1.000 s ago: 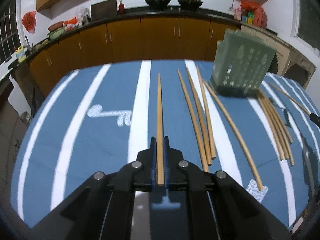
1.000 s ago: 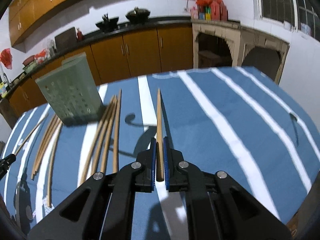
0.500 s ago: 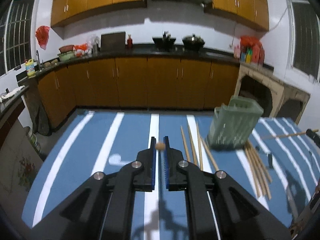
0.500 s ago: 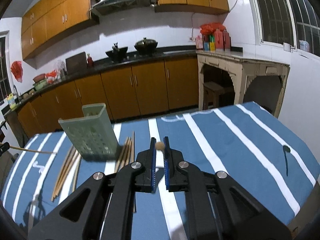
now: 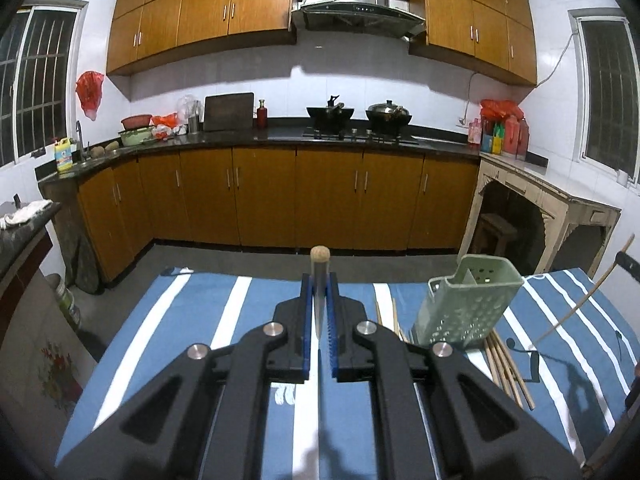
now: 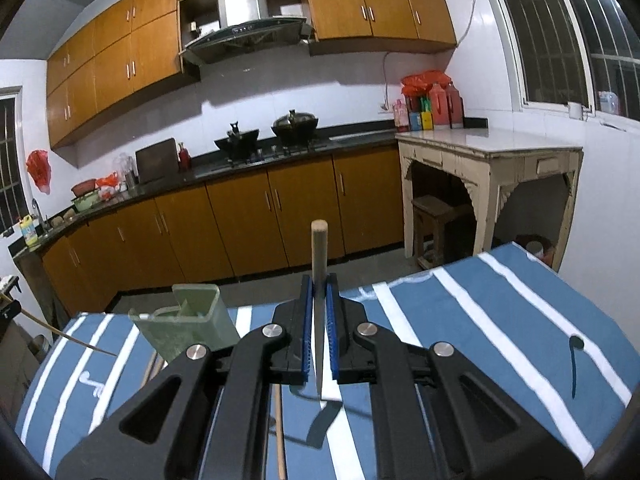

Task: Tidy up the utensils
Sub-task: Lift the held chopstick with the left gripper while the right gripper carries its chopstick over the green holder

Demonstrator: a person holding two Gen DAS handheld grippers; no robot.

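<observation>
**Both grippers up off the cloth, a chopstick pinched in each**

Take the green slotted holder [image 5: 466,308] as the marker: it stands tilted on the blue striped tablecloth [image 5: 168,320], and everything else sits around it. Loose chopsticks [image 5: 506,364] lie flat at its foot on the cloth, some poking out on its other side too.

The left gripper [image 5: 320,292] is well clear to the holder's left as its own camera sees it, jaws pressed together on a chopstick [image 5: 320,254] that points straight out ahead. The right gripper [image 6: 320,292] is on the holder's other side, likewise clamped on a second chopstick [image 6: 319,240]; in the left view that stick [image 5: 580,304] slants in the air beyond the holder.

I would judge these sticks light, stiff and thin, with a smooth rounded wood surface that could swivel in the pads. Gripped near one end, as here, the long free end will swing; a hold nearer the middle would steady it for dropping into the holder's narrow opening.

Against a second ago, both sticks lay flat along the cloth with the grippers low over it. Now both grippers have lifted and tipped up, the sticks are off the cloth, and the kitchen cabinets fill the view.
</observation>
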